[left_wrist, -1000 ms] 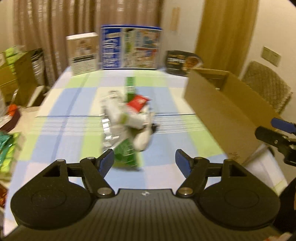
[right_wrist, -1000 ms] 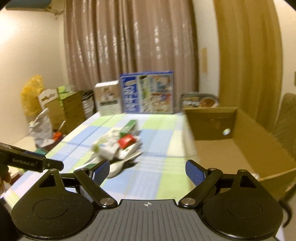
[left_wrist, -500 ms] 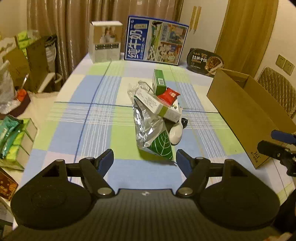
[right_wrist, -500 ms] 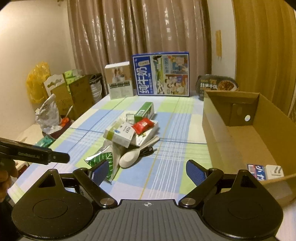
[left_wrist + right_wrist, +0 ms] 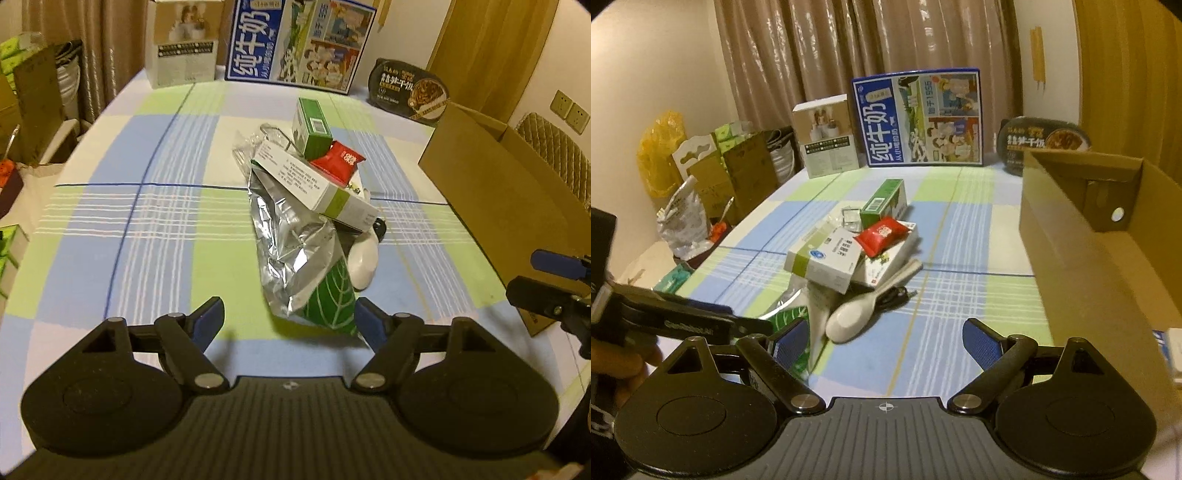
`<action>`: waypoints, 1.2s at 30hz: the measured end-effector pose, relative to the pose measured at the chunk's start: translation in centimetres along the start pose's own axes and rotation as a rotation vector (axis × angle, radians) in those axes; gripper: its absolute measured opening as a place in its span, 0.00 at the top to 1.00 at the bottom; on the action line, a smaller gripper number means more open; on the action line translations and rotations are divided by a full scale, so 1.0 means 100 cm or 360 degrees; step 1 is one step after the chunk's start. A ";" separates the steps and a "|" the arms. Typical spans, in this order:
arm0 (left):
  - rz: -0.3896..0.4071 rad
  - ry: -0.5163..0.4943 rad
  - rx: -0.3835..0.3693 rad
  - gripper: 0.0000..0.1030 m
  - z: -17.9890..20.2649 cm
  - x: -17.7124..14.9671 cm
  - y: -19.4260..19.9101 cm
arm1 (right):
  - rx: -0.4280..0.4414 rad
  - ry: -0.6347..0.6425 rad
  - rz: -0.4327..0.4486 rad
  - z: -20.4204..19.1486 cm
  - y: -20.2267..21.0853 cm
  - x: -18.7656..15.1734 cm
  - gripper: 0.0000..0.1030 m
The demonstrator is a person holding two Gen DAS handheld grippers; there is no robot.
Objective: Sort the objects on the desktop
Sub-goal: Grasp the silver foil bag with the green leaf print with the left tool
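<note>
While both tools hang short of the heap, the left gripper (image 5: 290, 320) shows its jaws spread wide and empty, framing the near end of the foil pouch (image 5: 295, 258), whose green leaf-printed corner lies just beside the right-hand blue pad (image 5: 365, 323). Objects to be sorted sit in one pile at the middle of the checked tablecloth (image 5: 147, 236), at 12 o'clock from the left tool. Pile order, as judged from the overlap: the foil pouch lies lowest and nearest; a white medicine box (image 5: 317, 186) with an olive band rests across its far end; a red snack packet (image 5: 338, 162) and a green carton (image 5: 310, 127) lie farther back and higher. A white spoon (image 5: 364, 264) projects from the pile at about 1 o'clock, beside a dark cable (image 5: 892, 295).

From the right wrist view the right gripper (image 5: 884, 341) is likewise spread, holding nothing, with the spoon bowl at its 11 o'clock. An open cardboard box (image 5: 1071, 236) stands at 2 o'clock, presumably the receptacle, hence its place within reach of the right tool. Because the pouch is nearest and partly pinned by the white box, it seems the likely first pick, though lifting it may spill what rests on it. Cartons along the far table edge appear to be background.
</note>
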State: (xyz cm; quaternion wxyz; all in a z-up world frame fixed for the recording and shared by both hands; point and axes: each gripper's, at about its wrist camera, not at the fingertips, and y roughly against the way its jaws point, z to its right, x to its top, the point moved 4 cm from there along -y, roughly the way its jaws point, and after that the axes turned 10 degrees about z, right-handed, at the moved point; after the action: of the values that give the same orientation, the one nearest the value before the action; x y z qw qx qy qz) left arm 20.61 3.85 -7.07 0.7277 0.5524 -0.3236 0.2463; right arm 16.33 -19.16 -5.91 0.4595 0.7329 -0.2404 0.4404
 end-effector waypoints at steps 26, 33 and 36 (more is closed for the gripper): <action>-0.0078 -0.0069 -0.0193 0.49 -0.006 0.009 -0.050 | 0.0236 -0.0377 -0.0202 -0.030 -0.118 0.017 0.12; -0.0066 -0.0122 -0.0125 0.52 -0.022 0.007 -0.029 | 0.0161 -0.0334 -0.0279 -0.038 -0.141 0.009 0.12; -0.0059 -0.0105 -0.0056 0.52 -0.034 0.008 -0.026 | 0.0127 -0.0190 -0.0301 -0.044 -0.144 0.003 0.26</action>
State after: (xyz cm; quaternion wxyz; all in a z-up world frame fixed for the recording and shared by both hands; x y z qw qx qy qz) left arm 23.64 6.40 -8.74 0.7305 0.5533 -0.3415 0.2087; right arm 25.49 -8.56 -11.44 0.4544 0.7948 -0.1795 0.3600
